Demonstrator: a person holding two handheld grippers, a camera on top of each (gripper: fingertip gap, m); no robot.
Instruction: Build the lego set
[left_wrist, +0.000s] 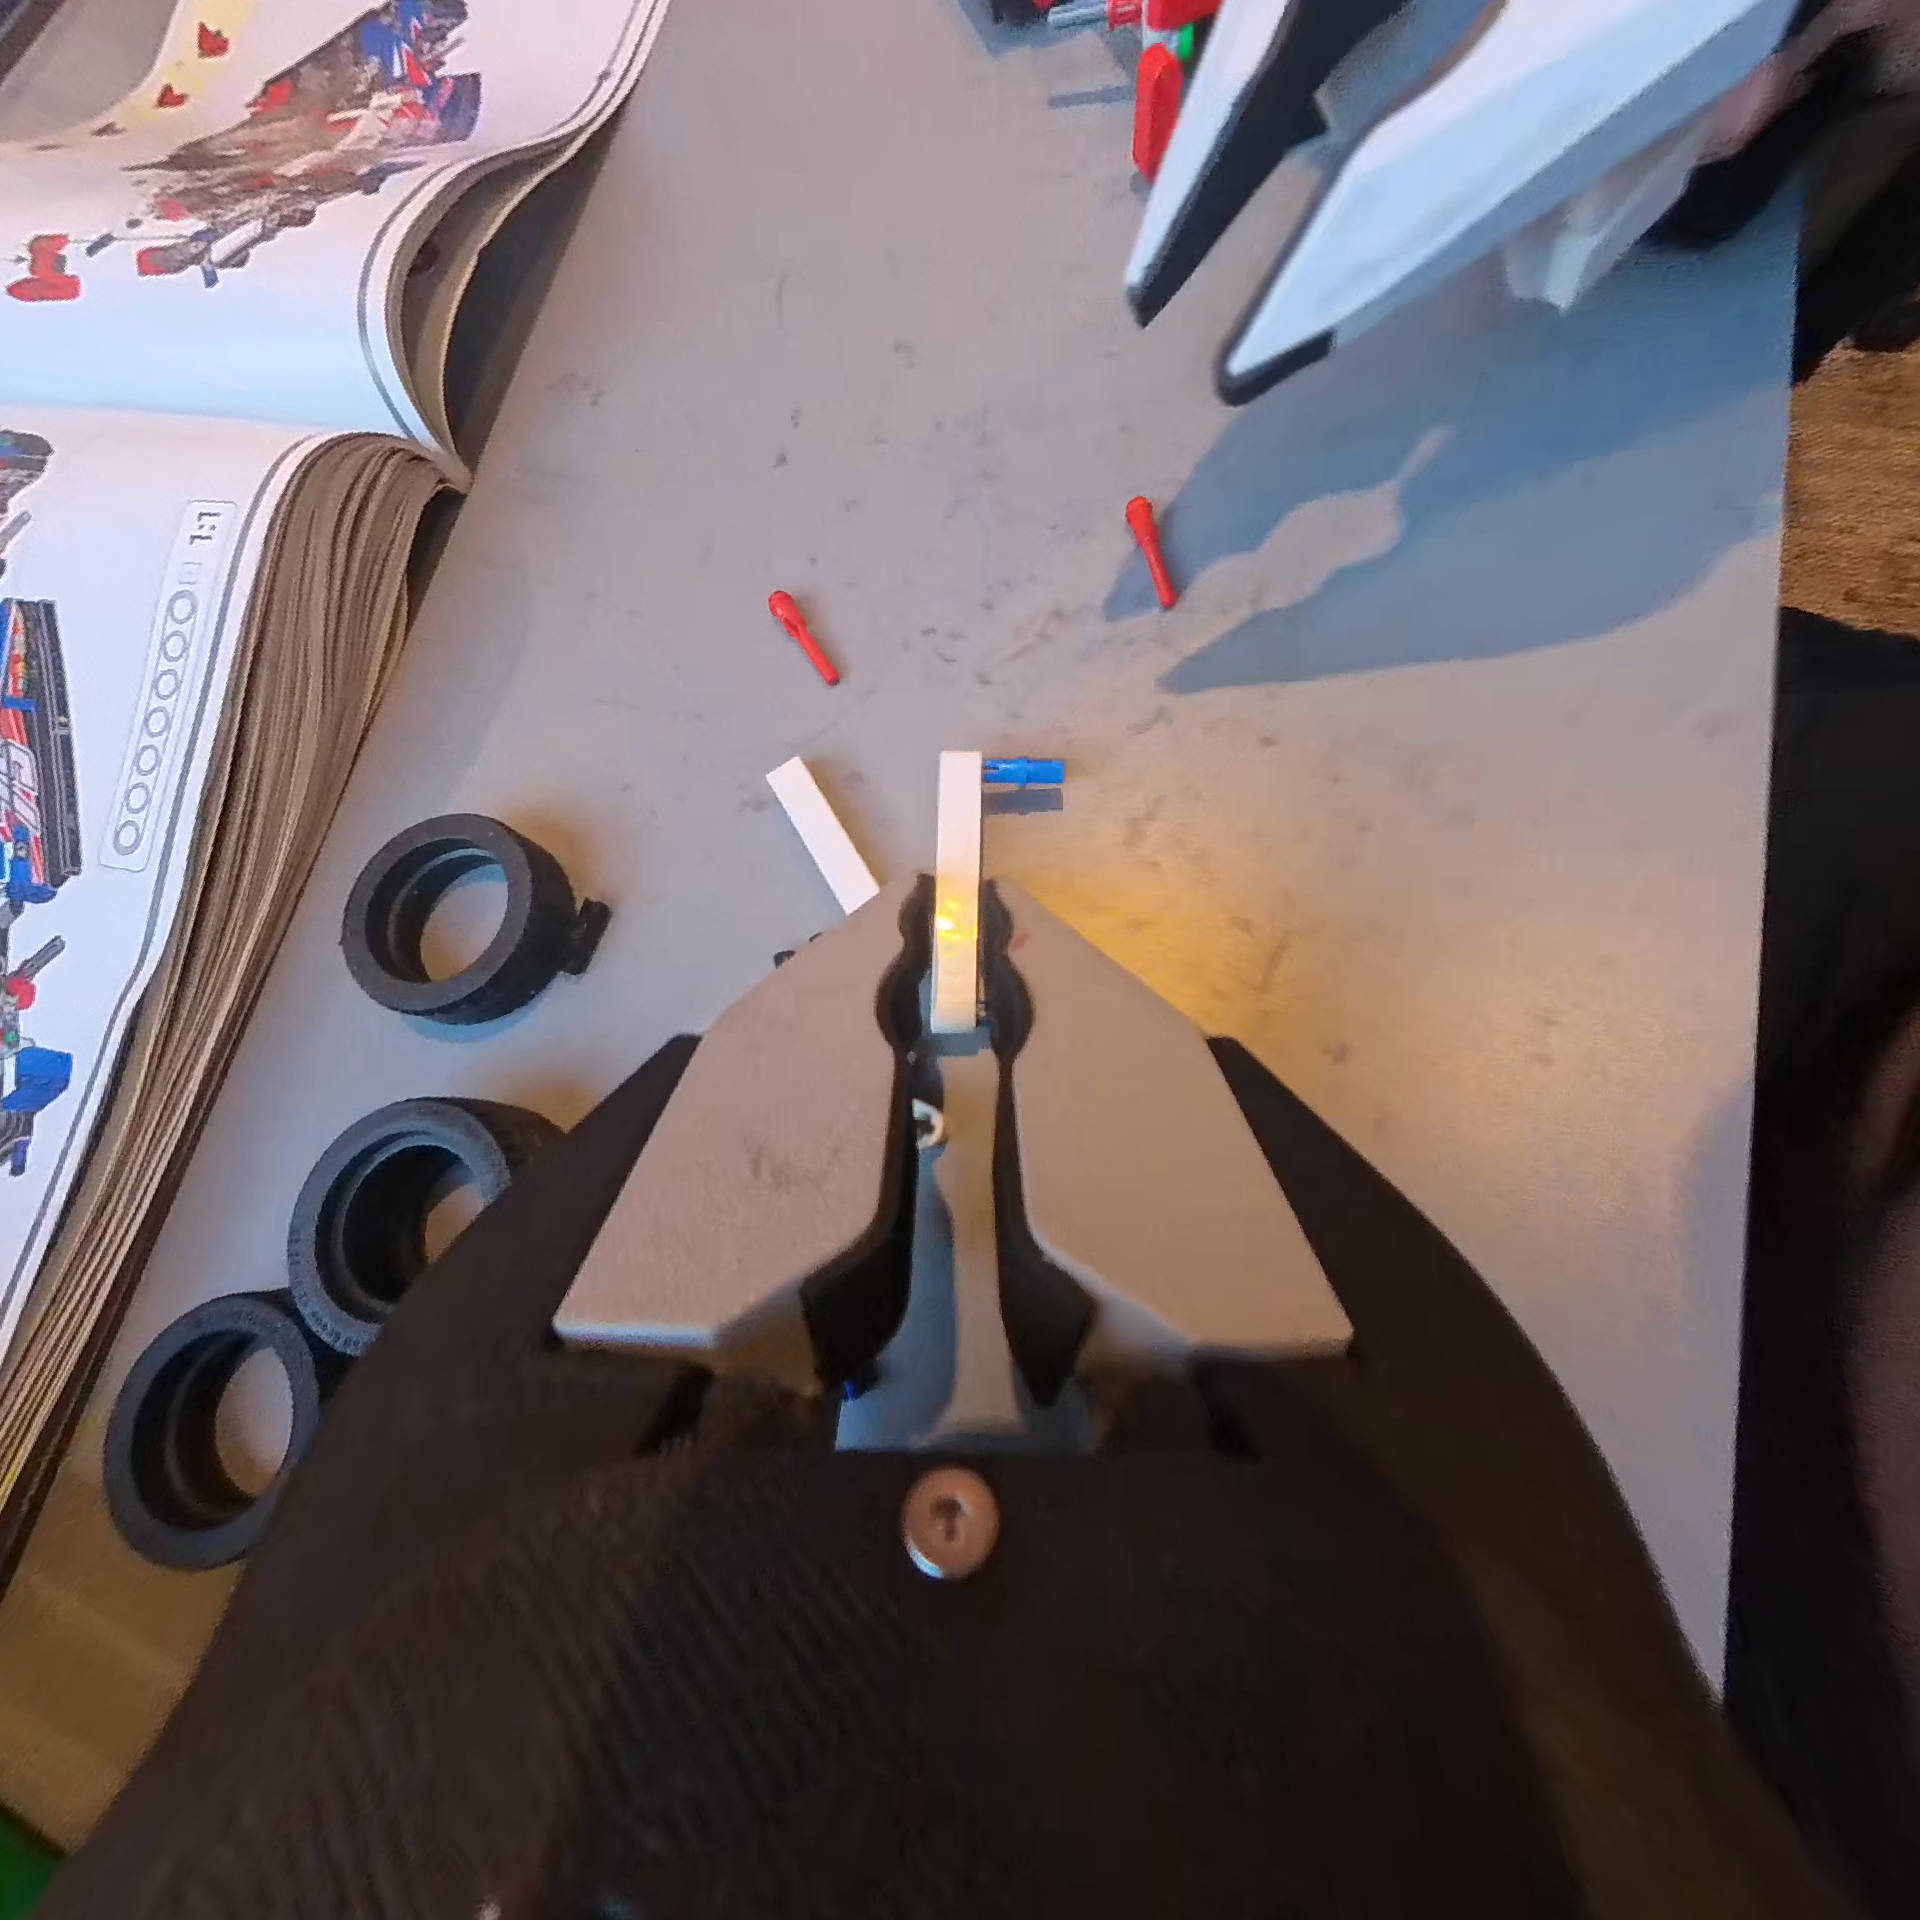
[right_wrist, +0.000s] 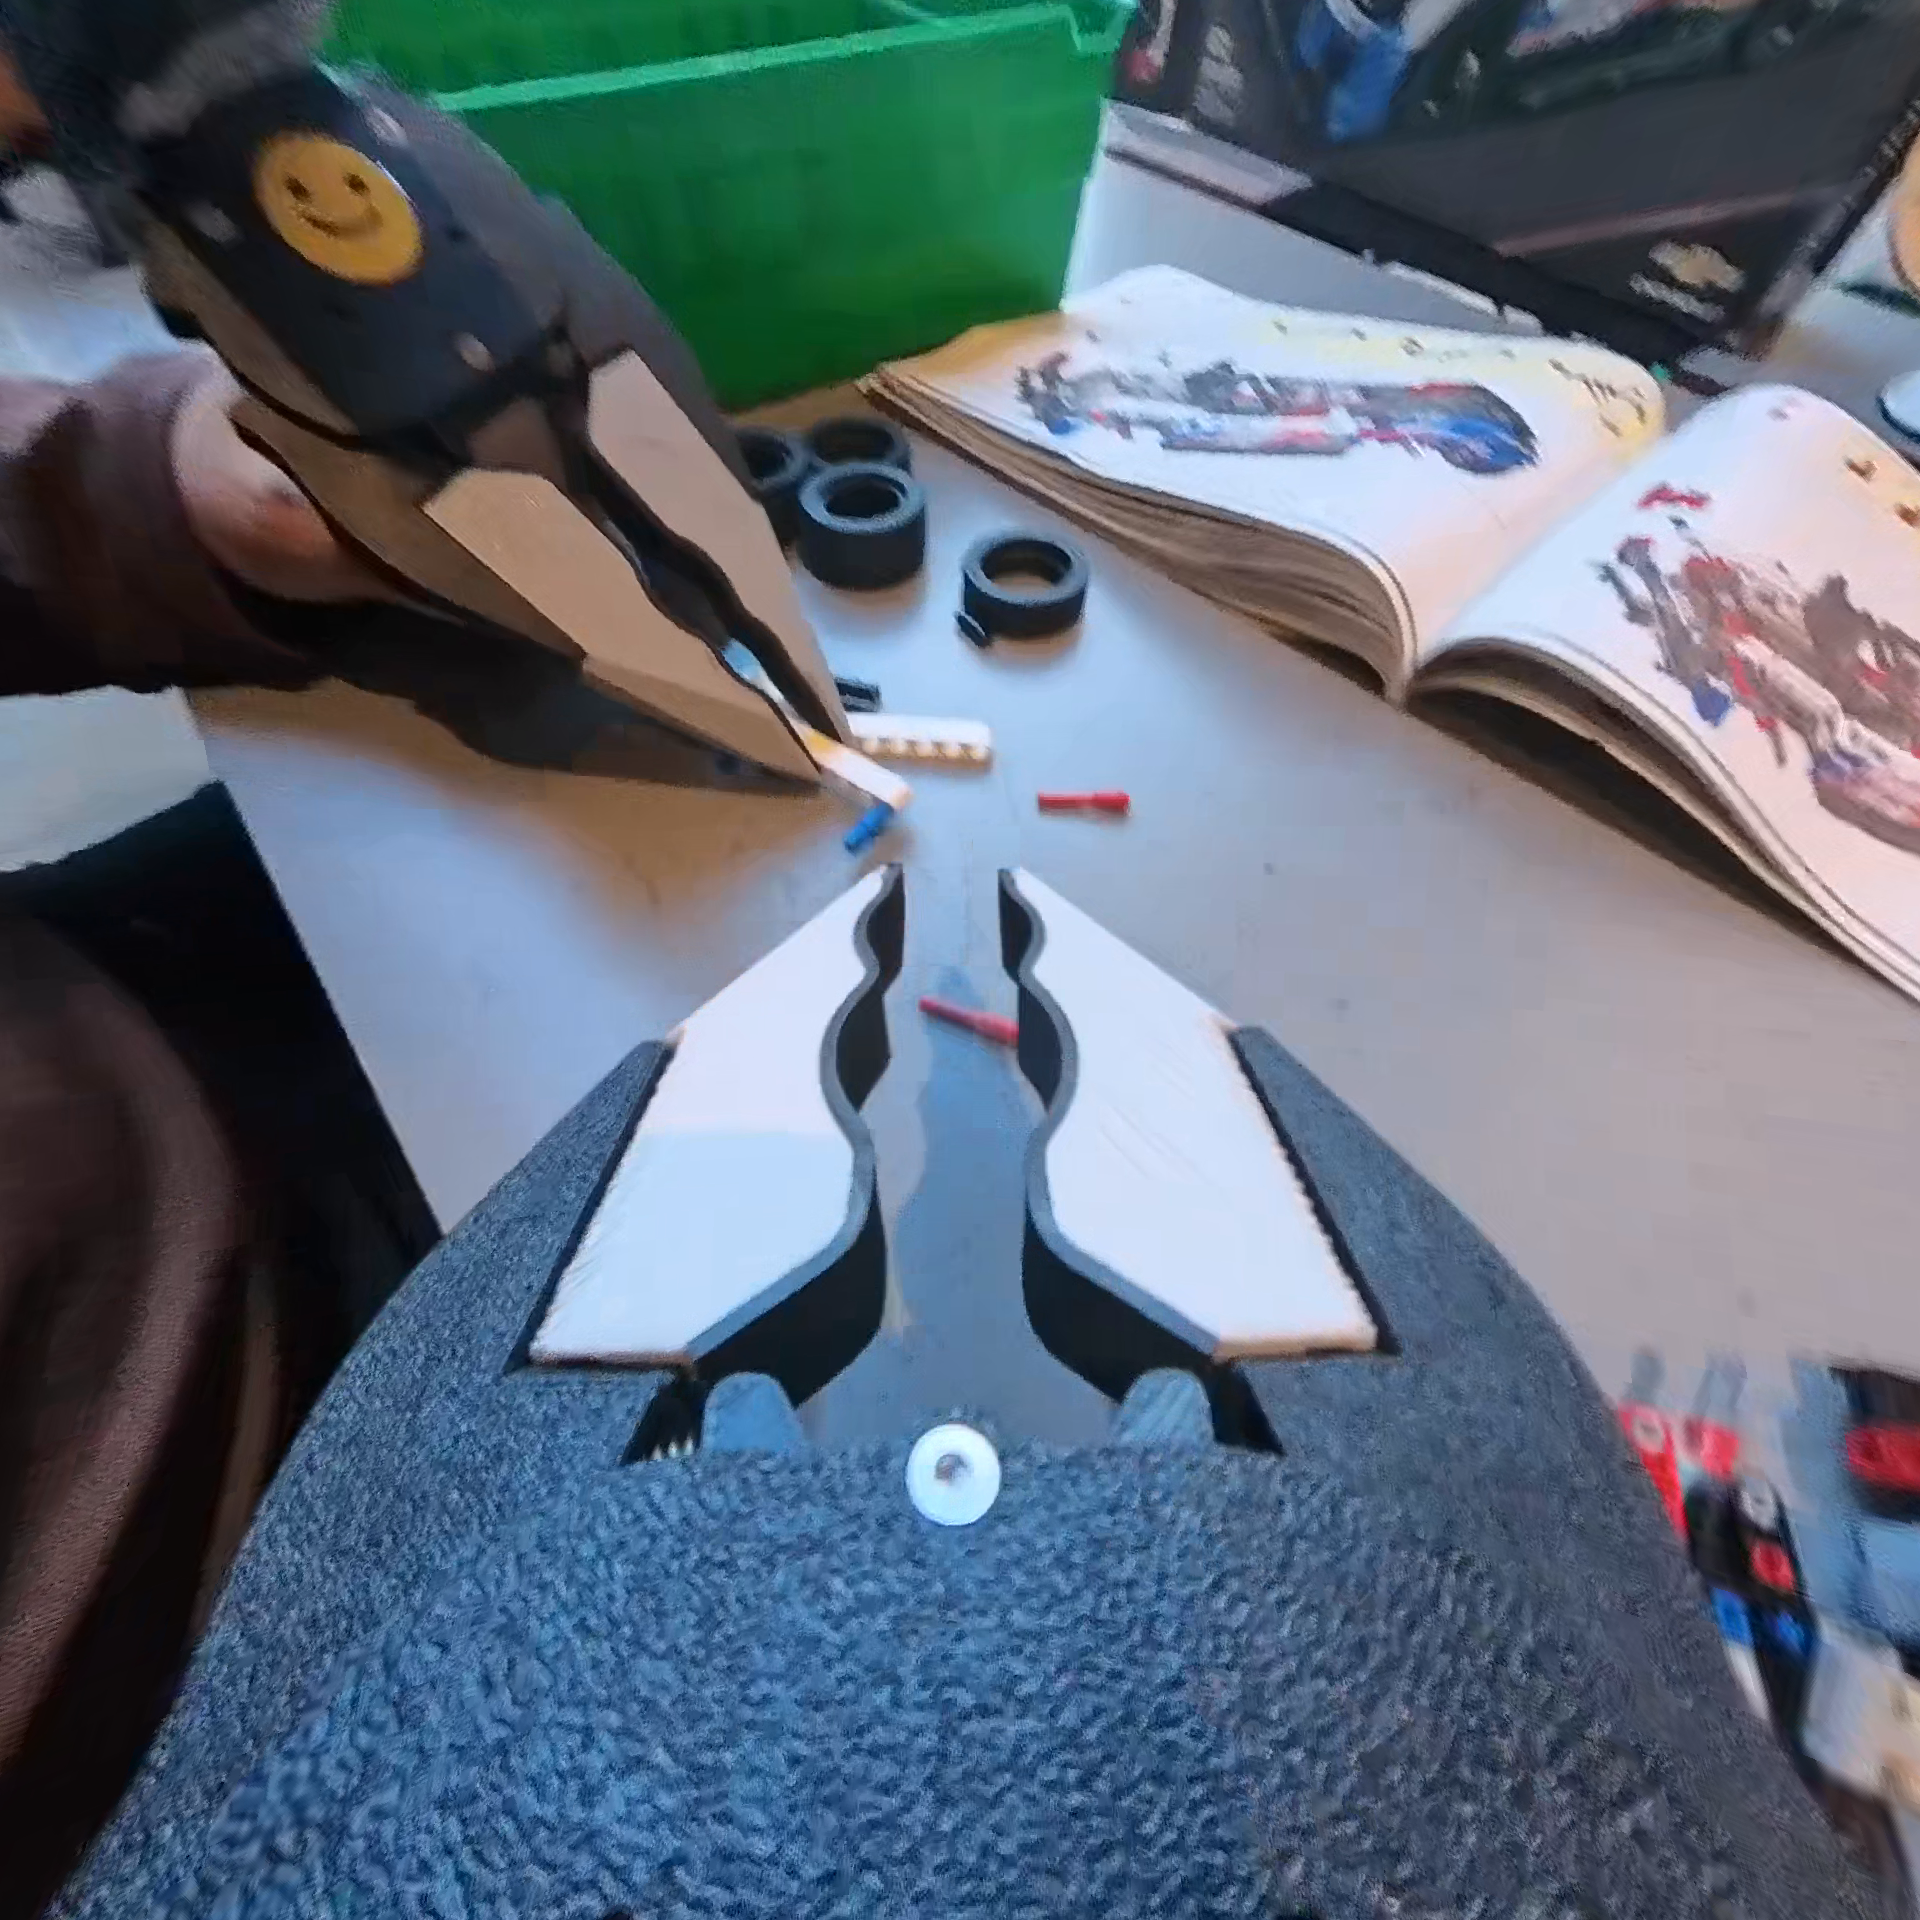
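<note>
Grey desk (left_wrist: 1403, 935), scuffed and lit warm near the middle, carries the loose lego pieces. An open instruction booklet (left_wrist: 208, 312) lies along one side, three black tyres (left_wrist: 442, 920) beside it, and a green bin (right_wrist: 769, 197) and a dark box (right_wrist: 1558, 135) stand at the far end. The left tongs (left_wrist: 956, 904) are clamped on a white beam (left_wrist: 958, 862), held on edge just above the desk, with a blue pin (left_wrist: 1023, 770) sticking out of its far end. A second white beam (left_wrist: 821, 834) lies flat just beside it, partly hidden behind the left finger. Two red pins (left_wrist: 803, 636) rest apart on the bare surface, the other red pin (left_wrist: 1153, 551) near the shadow of the right tongs (right_wrist: 951, 883), which hang apart over the desk, holding nothing. A sleeve (right_wrist: 94, 499) shows behind the left tool. A cluster of red and blue parts (right_wrist: 1745, 1538) at the right wrist view's lower right edge is too blurred to make out, and the booklet's pages are cut off
</note>
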